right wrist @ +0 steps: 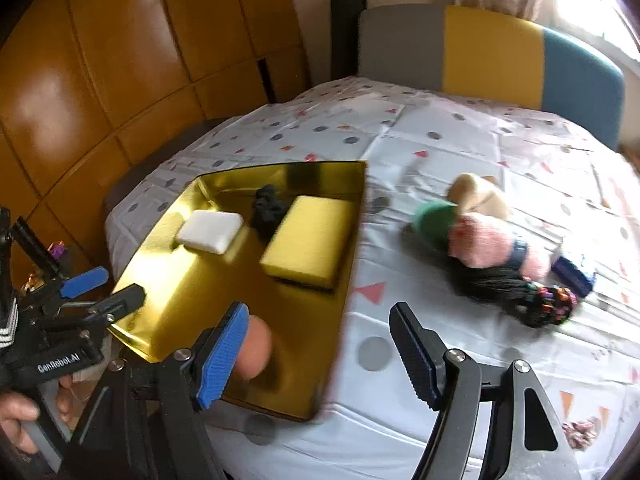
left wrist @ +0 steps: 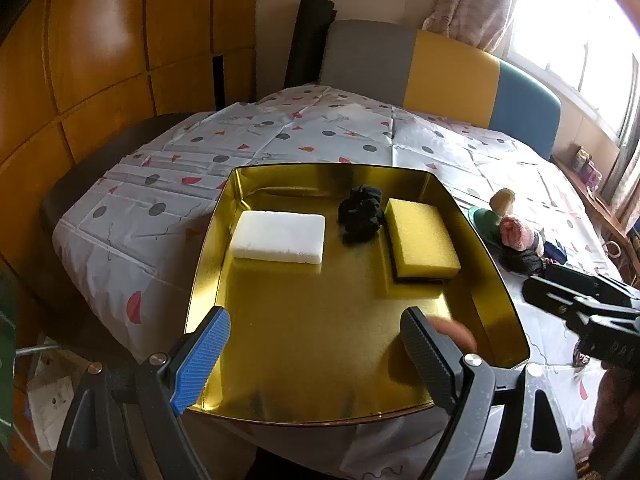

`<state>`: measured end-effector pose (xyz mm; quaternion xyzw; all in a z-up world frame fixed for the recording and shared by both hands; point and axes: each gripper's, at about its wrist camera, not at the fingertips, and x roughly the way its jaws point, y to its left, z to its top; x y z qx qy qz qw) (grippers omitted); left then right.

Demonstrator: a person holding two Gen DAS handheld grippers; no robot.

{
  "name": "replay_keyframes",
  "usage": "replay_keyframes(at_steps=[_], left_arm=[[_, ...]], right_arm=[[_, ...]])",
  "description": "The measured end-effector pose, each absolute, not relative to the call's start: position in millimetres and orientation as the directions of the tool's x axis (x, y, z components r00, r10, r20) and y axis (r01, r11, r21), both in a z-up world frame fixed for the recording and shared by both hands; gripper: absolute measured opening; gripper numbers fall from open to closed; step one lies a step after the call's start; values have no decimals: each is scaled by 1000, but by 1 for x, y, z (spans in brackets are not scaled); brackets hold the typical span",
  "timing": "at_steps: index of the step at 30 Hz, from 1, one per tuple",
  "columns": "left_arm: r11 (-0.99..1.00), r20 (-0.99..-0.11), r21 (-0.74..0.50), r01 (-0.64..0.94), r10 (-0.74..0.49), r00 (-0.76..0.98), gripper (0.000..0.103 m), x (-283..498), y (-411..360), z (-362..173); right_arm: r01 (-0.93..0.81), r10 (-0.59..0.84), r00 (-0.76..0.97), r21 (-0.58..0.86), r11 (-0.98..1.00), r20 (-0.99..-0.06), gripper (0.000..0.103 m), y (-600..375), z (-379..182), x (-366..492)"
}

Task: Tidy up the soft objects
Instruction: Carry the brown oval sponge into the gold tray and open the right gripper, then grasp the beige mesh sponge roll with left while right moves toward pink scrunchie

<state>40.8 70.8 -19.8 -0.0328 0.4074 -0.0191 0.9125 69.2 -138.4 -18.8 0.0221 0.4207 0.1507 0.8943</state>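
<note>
A gold tray (left wrist: 496, 280) (right wrist: 160, 240) on the table holds a white sponge (left wrist: 279, 237) (right wrist: 210, 232), a black scrunchie (left wrist: 360, 214) (right wrist: 267, 208) and a yellow sponge (left wrist: 420, 236) (right wrist: 308, 240). A brownish-orange ball (right wrist: 254, 348) (left wrist: 454, 332) lies in the tray's near right corner. My right gripper (right wrist: 320, 344) is open over the tray's right edge; the ball sits against its blue pad (right wrist: 222, 356), well apart from the other pad. My left gripper (left wrist: 316, 344) hangs open and empty over the tray's near edge.
Right of the tray lies a pile of soft things: a green piece (right wrist: 434, 220), a beige plush (right wrist: 476, 196), a pink fuzzy item (right wrist: 480, 242), a black beaded scrunchie (right wrist: 532, 304) and a blue item (right wrist: 572, 276). A chair (left wrist: 452, 76) stands behind the table.
</note>
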Motion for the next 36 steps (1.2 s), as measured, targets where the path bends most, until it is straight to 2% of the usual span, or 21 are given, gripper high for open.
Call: replay_keyframes(at_steps=[9,20,25,27,31,36], left_arm=[[998,-727,-48,42,-64,683,89,36,59,-11],[992,-740,-52,114,-115,663,88,38,37,-9],[987,-717,-55,154,-146,682,88,39,21,0],[982,-707,-82,172,-178,684,87,41,15,4],[936,-685,-267,229,-352,638,87,55,11,13],[870,-635,-353,345,-493,595,85,73,-9,26]], right_arm=[[-123,163,618,110,986,-769,74,-202,-24,60],[130,-39,632,56,990,-774,78,-305,-34,55],[289,-73,624,143,947,-778,78,-347,-42,54],[309,-63,643,183,933,-764,78,-355,-40,52],[324,-61,651,203,924,-757,79,-361,-38,50],[318,-54,666,218,923,-744,81,-358,-34,49]])
